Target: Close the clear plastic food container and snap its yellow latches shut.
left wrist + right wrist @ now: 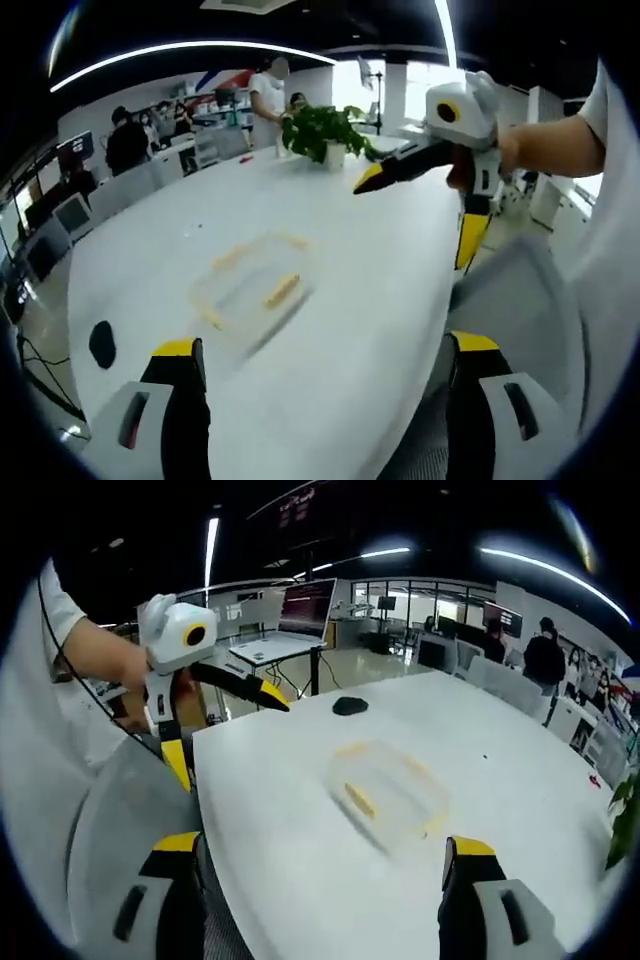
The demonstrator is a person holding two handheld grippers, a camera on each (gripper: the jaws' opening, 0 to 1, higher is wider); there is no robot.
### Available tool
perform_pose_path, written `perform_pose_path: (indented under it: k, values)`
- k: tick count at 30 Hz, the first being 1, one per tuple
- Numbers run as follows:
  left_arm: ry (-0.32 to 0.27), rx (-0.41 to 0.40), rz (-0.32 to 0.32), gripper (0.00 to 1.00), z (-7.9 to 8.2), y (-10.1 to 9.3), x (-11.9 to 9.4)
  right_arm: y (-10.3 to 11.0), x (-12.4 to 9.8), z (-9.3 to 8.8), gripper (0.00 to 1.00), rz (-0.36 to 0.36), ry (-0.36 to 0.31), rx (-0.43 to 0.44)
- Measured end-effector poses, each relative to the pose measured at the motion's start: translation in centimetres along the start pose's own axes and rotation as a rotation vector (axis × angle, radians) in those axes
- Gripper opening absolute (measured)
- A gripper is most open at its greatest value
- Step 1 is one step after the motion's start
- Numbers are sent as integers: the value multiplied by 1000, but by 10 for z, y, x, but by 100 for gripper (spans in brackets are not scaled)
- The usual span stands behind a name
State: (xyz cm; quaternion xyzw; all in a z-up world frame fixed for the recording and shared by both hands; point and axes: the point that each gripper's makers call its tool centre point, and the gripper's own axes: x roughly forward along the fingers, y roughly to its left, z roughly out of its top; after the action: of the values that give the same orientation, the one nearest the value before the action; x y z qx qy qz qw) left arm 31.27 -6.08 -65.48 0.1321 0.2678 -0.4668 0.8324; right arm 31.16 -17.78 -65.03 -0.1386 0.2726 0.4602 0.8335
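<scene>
Lying on the white table [380, 330], the clear container [255, 285] sits ahead of both grippers, touched by neither, long axis slanting across both views; nothing visible inside. Yellow latches [282, 290] at its edges, state blurred. Left gripper [320, 385] jaws apart; right gripper [320, 875] too. Neither clearly nearer

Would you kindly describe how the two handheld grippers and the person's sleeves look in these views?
Each gripper has dark jaws with yellow tips. The right gripper and the left gripper each carry a pale grey housing with a yellow-ringed round mark and a yellow grip section below. The person wears a white short sleeve, and a thin dark cable runs beside it.
</scene>
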Motion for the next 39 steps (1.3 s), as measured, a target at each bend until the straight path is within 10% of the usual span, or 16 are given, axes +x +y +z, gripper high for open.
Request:
perform_pose_path:
  k: [39]
  values:
    - [-41,-96,21,93,-45,-44,-16,56,-9,-35,99,-33,-110,148]
